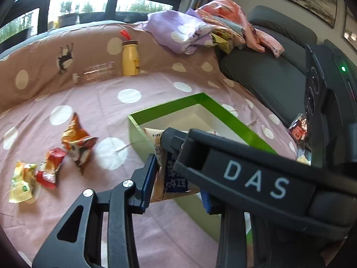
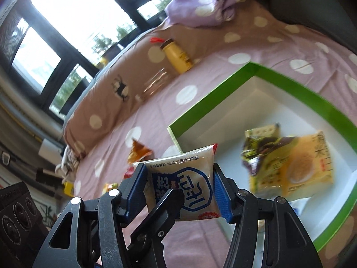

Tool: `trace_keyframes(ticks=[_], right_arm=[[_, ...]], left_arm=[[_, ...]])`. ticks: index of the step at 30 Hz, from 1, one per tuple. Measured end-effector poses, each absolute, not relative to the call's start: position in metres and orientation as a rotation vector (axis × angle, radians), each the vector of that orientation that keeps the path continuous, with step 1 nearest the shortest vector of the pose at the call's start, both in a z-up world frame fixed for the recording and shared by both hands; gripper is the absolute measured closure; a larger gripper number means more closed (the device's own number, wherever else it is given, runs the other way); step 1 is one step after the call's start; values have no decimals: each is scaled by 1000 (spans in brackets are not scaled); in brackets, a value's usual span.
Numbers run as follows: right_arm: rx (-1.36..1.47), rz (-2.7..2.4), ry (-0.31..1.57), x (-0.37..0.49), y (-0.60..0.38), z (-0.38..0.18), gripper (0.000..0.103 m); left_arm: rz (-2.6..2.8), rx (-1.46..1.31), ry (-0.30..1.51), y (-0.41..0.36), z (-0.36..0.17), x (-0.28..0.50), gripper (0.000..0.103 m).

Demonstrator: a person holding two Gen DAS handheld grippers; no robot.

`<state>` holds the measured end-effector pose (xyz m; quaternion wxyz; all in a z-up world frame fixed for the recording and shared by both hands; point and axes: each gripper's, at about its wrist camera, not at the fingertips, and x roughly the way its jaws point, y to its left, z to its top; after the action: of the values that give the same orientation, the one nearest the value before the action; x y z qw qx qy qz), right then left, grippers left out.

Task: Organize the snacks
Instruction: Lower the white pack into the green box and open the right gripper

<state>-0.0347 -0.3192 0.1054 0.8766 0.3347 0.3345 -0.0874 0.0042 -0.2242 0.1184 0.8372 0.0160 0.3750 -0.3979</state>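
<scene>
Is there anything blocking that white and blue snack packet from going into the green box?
Nothing visible does. The white and blue packet sits in the right hand-held gripper near the green box, whose top is open, with bare floor beside the yellow packets.

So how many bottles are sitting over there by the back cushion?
2. A yellow bottle stands upright against the brown dotted cushion, and a clear bottle lies on its side just left of it. Others may be hidden outside these views.

The right gripper [image 2: 178, 189] is clamped on a cream-and-blue packet [image 2: 185, 183] — the left gripper [image 1: 176, 178] is pressed against the same packet, crossed beneath the right.
</scene>
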Motion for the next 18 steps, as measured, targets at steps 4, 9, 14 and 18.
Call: trace_keyframes(ticks=[4, 9, 14, 18], right_arm=[[722, -245, 655, -49, -343, 106, 42], [780, -288, 628, -60, -365, 99, 42], [808, -333, 636, -66, -378, 91, 42], [844, -343, 648, -68, -387, 83, 42]], left_arm=[[-898, 47, 799, -248, 118, 1, 69], [-938, 77, 830, -269, 116, -1, 69], [-962, 91, 869, -284, 107, 0, 69], [-964, 110, 882, -291, 101, -2, 69]])
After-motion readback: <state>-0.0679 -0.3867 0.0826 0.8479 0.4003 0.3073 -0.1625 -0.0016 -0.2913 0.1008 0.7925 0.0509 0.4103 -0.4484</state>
